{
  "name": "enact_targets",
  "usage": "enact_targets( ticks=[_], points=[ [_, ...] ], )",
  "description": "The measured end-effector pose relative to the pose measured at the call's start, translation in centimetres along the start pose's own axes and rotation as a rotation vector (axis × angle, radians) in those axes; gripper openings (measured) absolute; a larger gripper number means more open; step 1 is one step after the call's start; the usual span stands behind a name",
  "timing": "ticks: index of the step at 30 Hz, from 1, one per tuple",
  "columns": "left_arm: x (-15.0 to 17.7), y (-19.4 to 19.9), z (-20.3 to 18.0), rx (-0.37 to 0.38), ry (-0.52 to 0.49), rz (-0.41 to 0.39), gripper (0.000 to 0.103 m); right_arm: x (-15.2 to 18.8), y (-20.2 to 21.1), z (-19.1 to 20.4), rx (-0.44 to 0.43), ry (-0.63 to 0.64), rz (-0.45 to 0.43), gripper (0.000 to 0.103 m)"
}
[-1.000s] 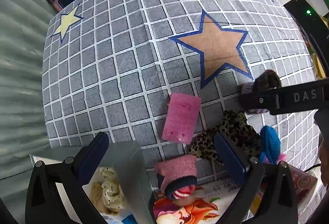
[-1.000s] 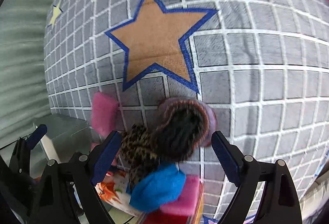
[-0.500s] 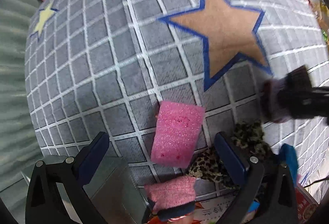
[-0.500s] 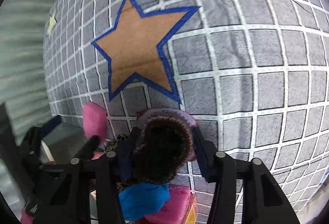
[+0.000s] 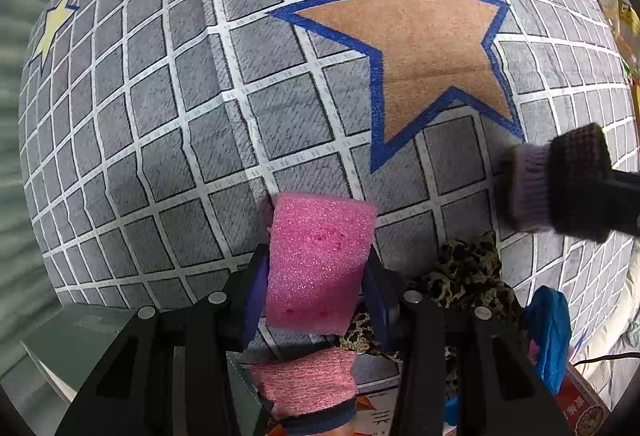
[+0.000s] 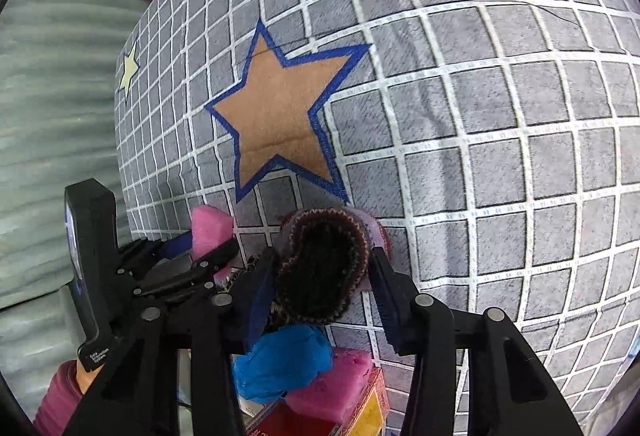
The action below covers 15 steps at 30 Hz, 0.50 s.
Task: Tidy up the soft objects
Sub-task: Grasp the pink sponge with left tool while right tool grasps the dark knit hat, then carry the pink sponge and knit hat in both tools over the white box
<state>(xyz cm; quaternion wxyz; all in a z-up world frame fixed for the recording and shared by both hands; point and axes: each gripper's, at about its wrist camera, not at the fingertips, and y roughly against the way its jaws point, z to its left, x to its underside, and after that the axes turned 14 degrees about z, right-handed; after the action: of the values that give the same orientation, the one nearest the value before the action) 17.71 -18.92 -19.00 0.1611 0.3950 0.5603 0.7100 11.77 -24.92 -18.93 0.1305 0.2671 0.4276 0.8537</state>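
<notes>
the left claw (image 5: 318,282) is closing around a pink foam block (image 5: 318,260), its pads at the block's two sides, over a grey checked rug (image 5: 160,107). the right claw (image 6: 322,282) pinches a dark knitted hat (image 6: 324,268) while its jaws ease apart, near the tan star (image 6: 280,115).

Bright, even light; fisheye-warped, blurred edges.

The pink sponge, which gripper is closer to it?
Left. The left gripper is closing with the pink sponge between its fingers; the right gripper is off beside it, around a dark knitted sock.
</notes>
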Motion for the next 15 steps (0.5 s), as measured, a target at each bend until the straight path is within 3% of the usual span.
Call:
enact_targets(
  ticks=[2, 6, 10, 12, 13, 15],
  points=[
    [-0.1, 0.2, 0.3, 0.017, 0.023, 0.002, 0.049, -0.2, -0.4, 0.6, 0.046, 0.027, 0.005, 0.069],
    [1.3, -0.7, 1.7, 0.023, 0.035, -0.006, 0.050, -1.2, -2.6, 1.8, 0.216, 0.078, -0.001, 0.069],
    [2.1, -1.1, 2.7, 0.028, 0.045, -0.016, 0.054, -1.7, -3.4, 3.0, 0.264, 0.112, -0.009, 0.076],
    [2.2, -1.2, 3.1, 0.036, 0.048, -0.018, 0.053, -1.7, -3.6, 3.9, 0.300, 0.144, -0.007, 0.071],
    [2.3, -1.3, 3.3, 0.050, 0.045, -0.022, 0.047, -1.6, -3.7, 4.2, 0.325, 0.153, -0.005, 0.056],
    [2.3, -1.5, 3.3, 0.038, 0.041, -0.034, 0.047, -1.3, -3.5, 4.3, 0.345, 0.164, -0.010, 0.049]
  ],
)
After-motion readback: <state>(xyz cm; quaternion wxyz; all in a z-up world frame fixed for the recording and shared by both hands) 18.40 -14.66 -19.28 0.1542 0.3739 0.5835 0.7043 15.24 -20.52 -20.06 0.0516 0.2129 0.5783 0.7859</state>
